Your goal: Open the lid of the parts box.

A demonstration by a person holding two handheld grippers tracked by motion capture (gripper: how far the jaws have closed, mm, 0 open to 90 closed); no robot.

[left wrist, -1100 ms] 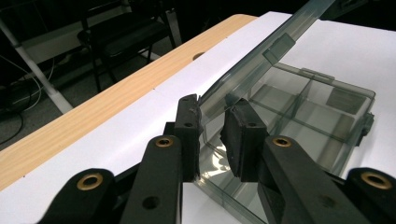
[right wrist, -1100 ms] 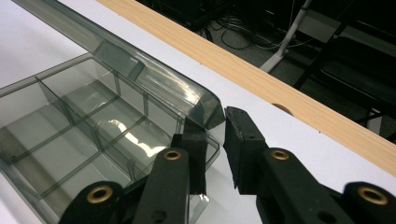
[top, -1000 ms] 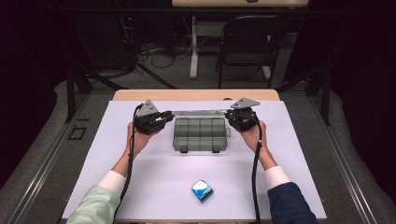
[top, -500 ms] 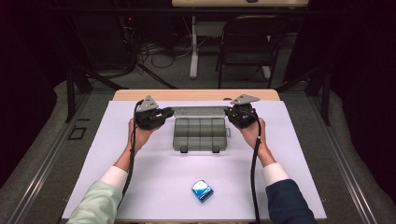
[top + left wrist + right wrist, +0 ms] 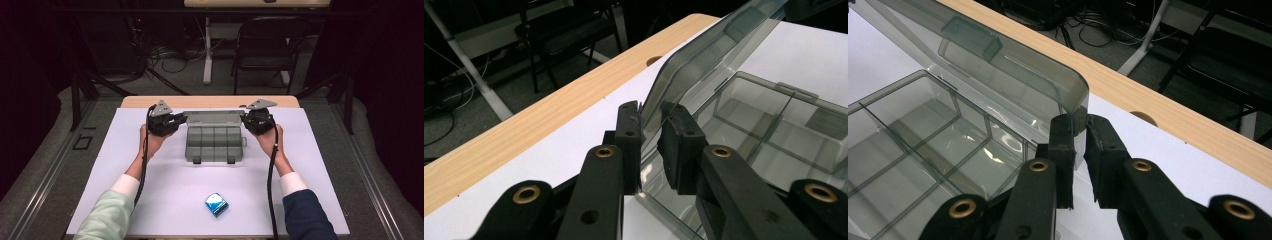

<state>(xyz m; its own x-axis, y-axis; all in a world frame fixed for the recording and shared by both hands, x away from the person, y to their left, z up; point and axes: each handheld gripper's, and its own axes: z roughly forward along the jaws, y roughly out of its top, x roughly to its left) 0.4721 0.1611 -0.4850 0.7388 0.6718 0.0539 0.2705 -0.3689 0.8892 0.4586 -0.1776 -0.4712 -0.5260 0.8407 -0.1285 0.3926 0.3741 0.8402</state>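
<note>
Blue packet: a small blue and white packet (image 5: 216,204) lies flat on the white mat (image 5: 320,190), near the front edge, between the person's two sleeves and well apart from the box.
Forearms: a light green sleeve (image 5: 107,217) on the left and a dark blue sleeve (image 5: 307,215) on the right reach forward over the mat.
Organiser box: the clear grey compartment box (image 5: 215,144) sits in the middle of the mat, its two front latches facing the person, its compartments open to view.
Lid: the lid (image 5: 214,117) stands raised at the back of the box, tilted up and away.
Left gripper: the left gripper (image 5: 176,120) has its jaws clamped on the left end of the lid (image 5: 704,65), one pad on each face of the clear wall.
Right gripper: the right gripper (image 5: 248,120) has its jaws pinched on the lid's right corner (image 5: 1013,70).
Table edge: a wooden strip (image 5: 210,101) runs behind the mat.
Beyond: a dark folding chair (image 5: 267,47) stands on the floor behind the table.
</note>
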